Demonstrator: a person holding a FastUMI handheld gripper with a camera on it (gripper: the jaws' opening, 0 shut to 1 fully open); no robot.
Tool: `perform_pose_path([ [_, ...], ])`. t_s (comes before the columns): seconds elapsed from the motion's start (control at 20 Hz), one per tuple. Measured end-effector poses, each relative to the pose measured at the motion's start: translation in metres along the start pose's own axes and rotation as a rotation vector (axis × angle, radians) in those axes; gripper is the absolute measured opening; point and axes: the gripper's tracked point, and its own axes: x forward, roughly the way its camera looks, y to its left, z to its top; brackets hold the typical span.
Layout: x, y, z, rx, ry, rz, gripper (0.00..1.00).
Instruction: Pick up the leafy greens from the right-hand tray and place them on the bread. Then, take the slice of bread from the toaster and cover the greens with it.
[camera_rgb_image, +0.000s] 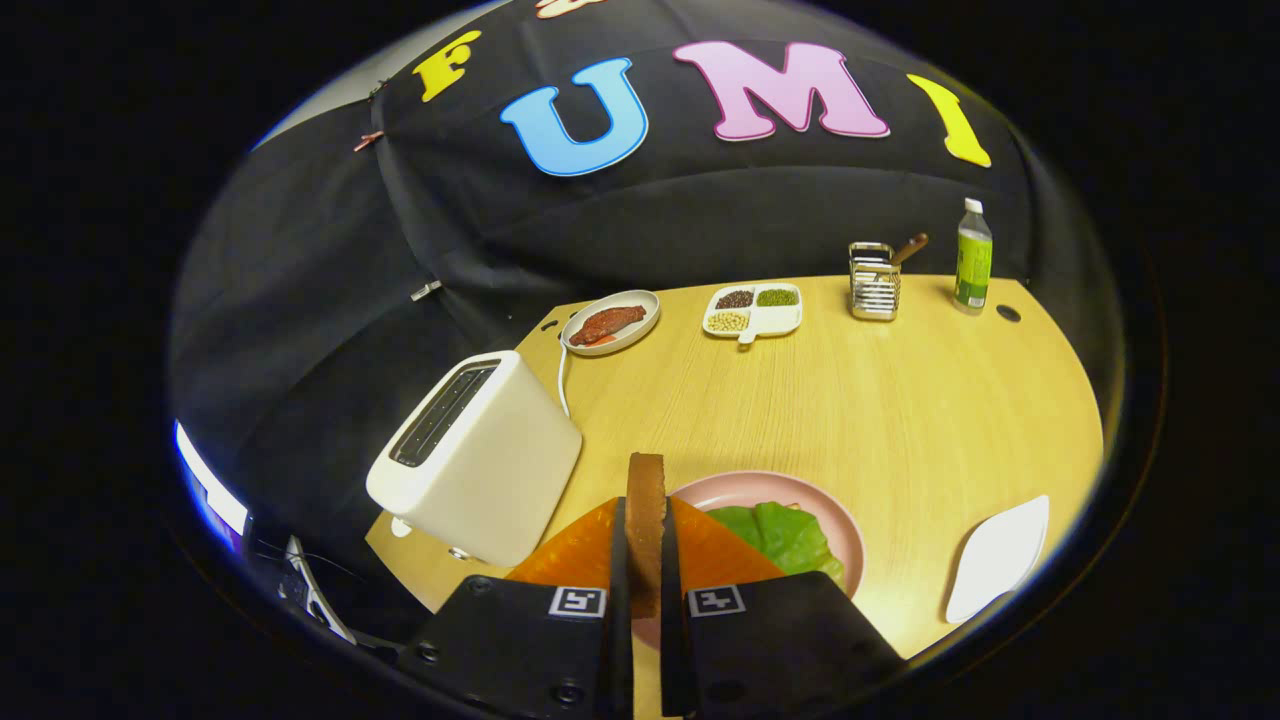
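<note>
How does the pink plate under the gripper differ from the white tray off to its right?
The pink plate is round; the white tray is squarish with rounded corners. The pink plate carries leafy greens; the white tray carries nothing. The gripper, shut on a bread slice held on edge, hangs over the pink plate, while the white tray lies off to the side of it. Both sit flat on the wooden table.
</note>
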Motion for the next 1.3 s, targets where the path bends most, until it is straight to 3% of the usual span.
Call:
perform_pose_path([
  [0.4,0.016,-0.069,-0.025,-0.01,0.051,-0.093,0.15],
  [0.65,0.024,-0.097,-0.041,-0.133,0.086,-0.139,0.17],
  [0.75,0.021,-0.116,-0.044,-0.204,0.107,-0.209,0.43],
  [0.9,0.017,-0.123,-0.044,-0.273,0.115,-0.229,0.88],
  [0.95,0.013,-0.122,-0.04,-0.281,0.102,-0.225,0.94],
  [1.0,0.009,-0.121,-0.036,-0.288,0.083,-0.217,1.0],
  [1.3,-0.034,-0.094,0.015,-0.403,-0.075,-0.194,1.0],
])
